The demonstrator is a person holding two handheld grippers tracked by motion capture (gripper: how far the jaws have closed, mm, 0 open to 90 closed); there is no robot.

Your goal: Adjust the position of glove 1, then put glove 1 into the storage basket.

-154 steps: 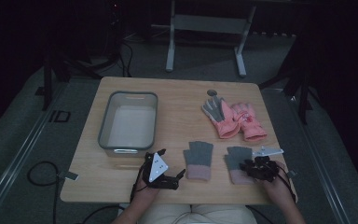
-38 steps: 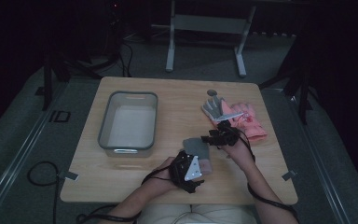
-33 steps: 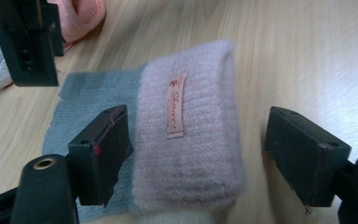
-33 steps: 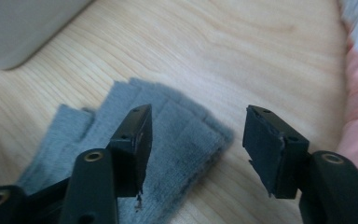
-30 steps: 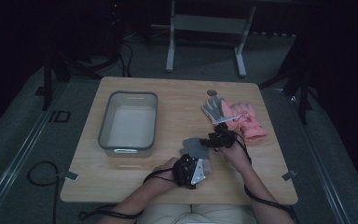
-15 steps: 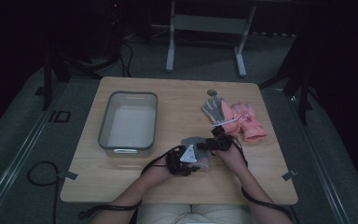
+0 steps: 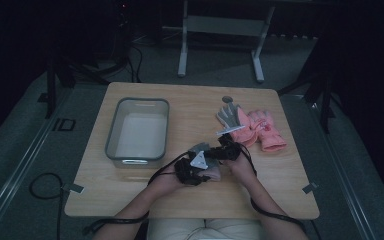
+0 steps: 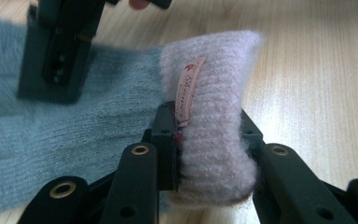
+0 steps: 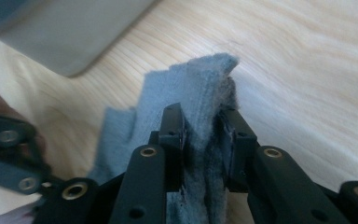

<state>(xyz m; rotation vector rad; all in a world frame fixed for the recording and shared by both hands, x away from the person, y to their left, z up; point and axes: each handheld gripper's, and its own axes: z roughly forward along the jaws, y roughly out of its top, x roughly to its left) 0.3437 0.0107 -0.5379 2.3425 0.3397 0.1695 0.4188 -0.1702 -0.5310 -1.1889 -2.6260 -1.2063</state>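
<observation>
At the left of the high view, a grey-rimmed plastic bin [image 7: 137, 130] sat on the pale wooden table [image 7: 130, 200], shallow, rounded at the corners, and empty as far as could be seen. Just right of it, low in the centre of the frame, the left gripper [image 7: 192, 170] had just been closing and pinched the pink ribbed cuff [image 8: 214, 140] of a grey knit glove [image 7: 200, 150]; in the left gripper view the cuff bulged thick and fuzzy between the black pads, a small woven label [image 8: 189, 93] standing on its edge. Close beside it to the right, the right gripper [image 7: 225, 152] had likewise just been closing and clamped the glove's grey finger end [image 9: 200, 140], bunched into soft upright folds between its pads.

To lift the glove well, both grips probably needed to stay firm while the hands rose together and kept level, so the limp knit would hang between them without slipping; a slight pull apart would take up the slack. The wool looked loose and springy, so a shallow bite could creep off the edge.

Further right, toward the upper right of the table, lay a pair of pink gloves [image 7: 262, 130] with grey fingers, padded and smoother, and above them a small round dark disc [image 7: 227, 99].
</observation>
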